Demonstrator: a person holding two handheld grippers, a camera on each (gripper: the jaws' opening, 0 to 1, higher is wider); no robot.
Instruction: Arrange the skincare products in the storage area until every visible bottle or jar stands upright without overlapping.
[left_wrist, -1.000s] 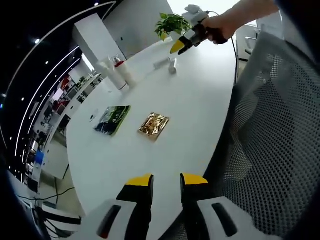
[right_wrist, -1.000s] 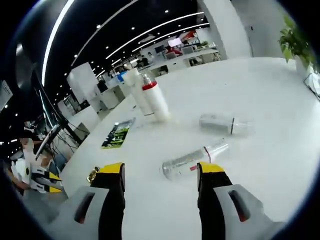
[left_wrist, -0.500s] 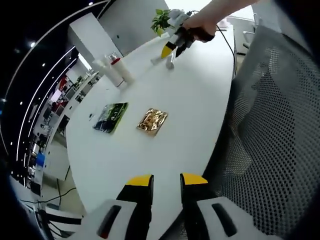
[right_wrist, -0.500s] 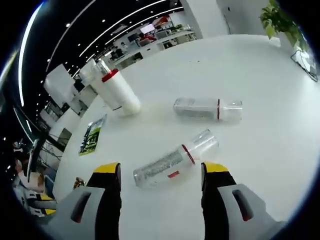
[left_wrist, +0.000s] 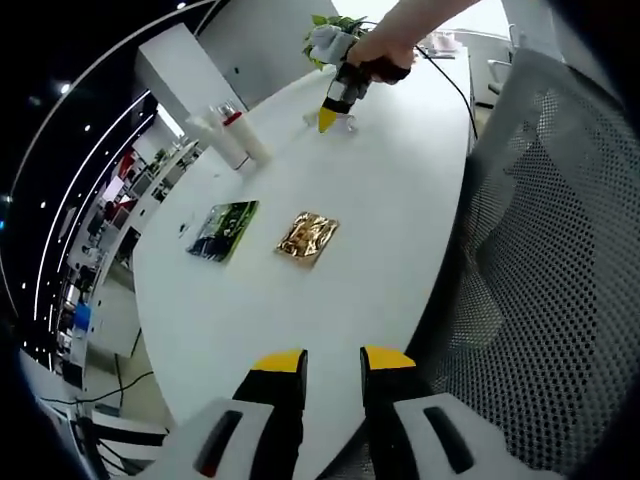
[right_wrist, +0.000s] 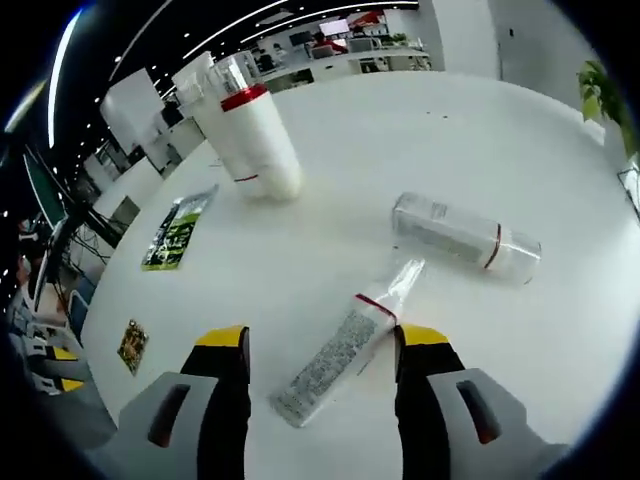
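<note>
table (left_wrist: 380, 230) in the left gripper view; left gripper (left_wrist: 332, 366) idle at bottom centre, jaws slightly parted, empty. right gripper view: right gripper (right_wrist: 320, 338) spread open around a fallen clear bottle (right_wrist: 340, 354) at lower centre; light, rigid, likely slippery — grip mid-body.

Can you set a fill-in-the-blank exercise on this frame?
1. The two clear bottles are lying ____ on the table.
2. The right tongs are ____, straddling the nearer bottle.
3. The white bottle has a ____ band near its top.
4. Beside the green packet lies a ____ one.

Missing: flat; open; red; gold
</note>
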